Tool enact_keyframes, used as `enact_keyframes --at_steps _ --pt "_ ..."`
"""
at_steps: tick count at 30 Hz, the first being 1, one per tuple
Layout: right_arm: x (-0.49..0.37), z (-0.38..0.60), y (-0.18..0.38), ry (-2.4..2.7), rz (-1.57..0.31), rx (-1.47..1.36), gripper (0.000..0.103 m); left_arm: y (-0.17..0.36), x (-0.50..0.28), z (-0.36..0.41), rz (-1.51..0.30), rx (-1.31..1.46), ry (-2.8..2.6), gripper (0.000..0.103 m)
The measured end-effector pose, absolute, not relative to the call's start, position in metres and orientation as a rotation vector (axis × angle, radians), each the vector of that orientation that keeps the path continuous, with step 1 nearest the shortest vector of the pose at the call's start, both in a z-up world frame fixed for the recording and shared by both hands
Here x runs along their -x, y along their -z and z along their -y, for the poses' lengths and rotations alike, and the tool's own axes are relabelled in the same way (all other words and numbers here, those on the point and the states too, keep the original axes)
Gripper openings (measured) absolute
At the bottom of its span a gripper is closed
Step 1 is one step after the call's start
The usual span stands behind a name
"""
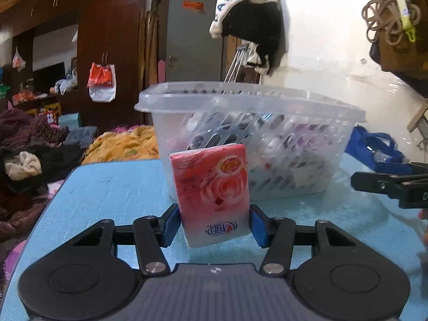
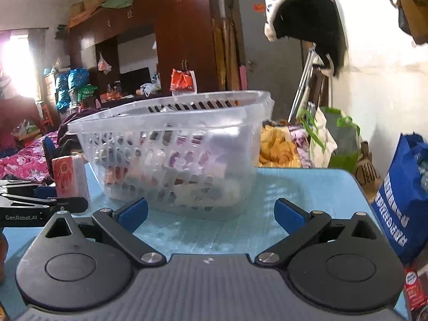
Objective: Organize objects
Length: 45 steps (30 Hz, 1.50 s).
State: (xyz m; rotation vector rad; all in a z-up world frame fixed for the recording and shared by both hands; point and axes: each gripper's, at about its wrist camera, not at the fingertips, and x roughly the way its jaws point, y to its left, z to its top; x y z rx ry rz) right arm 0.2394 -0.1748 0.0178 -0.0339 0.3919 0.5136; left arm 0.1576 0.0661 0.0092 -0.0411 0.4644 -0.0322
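The pink-and-red plastic-wrapped pocket tissue pack stands upright between the blue pads of the left gripper, which is clenched on its lower half, one pad pressed to each narrow side; whether its bottom edge touches the surface below cannot be told. In the right wrist view the same pack shows at 9 o'clock, held in the left gripper just beside the basket's near left corner. Directly behind the pack, at 12 o'clock in the left wrist view, sits the translucent white plastic basket with perforated walls, its rim higher than the top of the pack and standing in the way of any straight path forward; small mixed items show blurred through the holes and cannot be named. The basket rests on the light blue table top, which spreads out under both tools. The right gripper is released, its blue pads wide apart with nothing between them, and points at the basket's near wall from just in front; in the left wrist view its black tip enters at 3 o'clock, well apart from the pack. Further out, a blue woven shopping bag stands off the table's edge at 3 o'clock in the right wrist view, a black-and-white lettered garment hangs on the wall at 12 o'clock, and a dark brown wooden wardrobe fills 10 o'clock.
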Motion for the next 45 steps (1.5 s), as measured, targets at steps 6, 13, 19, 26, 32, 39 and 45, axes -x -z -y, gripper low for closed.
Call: enact_keyframes --at_steps 6,13,19,26,32,39,45 --pt "-0.21 0.174 -0.024 -0.575 -0.295 0.001 0.103 -0.015 -0.136 -0.061 -0.374 0.049 0.063 0.058" --pt "-0.187 0.173 -0.08 -0.624 -0.147 -0.016 0.103 -0.066 -0.126 -0.058 -0.255 0.04 0.074 0.058" --pt "-0.245 0.137 -0.139 -0.526 -0.122 0.126 0.103 -0.137 -0.192 -0.052 -0.32 -0.01 0.061 0.058" --pt "-0.315 0.115 -0.12 -0.478 -0.303 0.176 0.103 -0.134 -0.285 -0.057 -0.513 -0.044 -0.014 0.058" --pt "-0.312 0.12 -0.102 -0.493 -0.326 0.176 0.103 -0.116 -0.292 -0.079 -0.491 0.003 -0.022 0.087" --pt "-0.282 0.134 -0.108 -0.529 -0.281 0.153 0.103 -0.12 -0.242 -0.072 -0.35 -0.023 0.002 0.103" --pt "-0.254 0.14 -0.104 -0.533 -0.295 0.193 0.103 -0.105 -0.19 -0.064 -0.271 -0.036 -0.057 0.103"
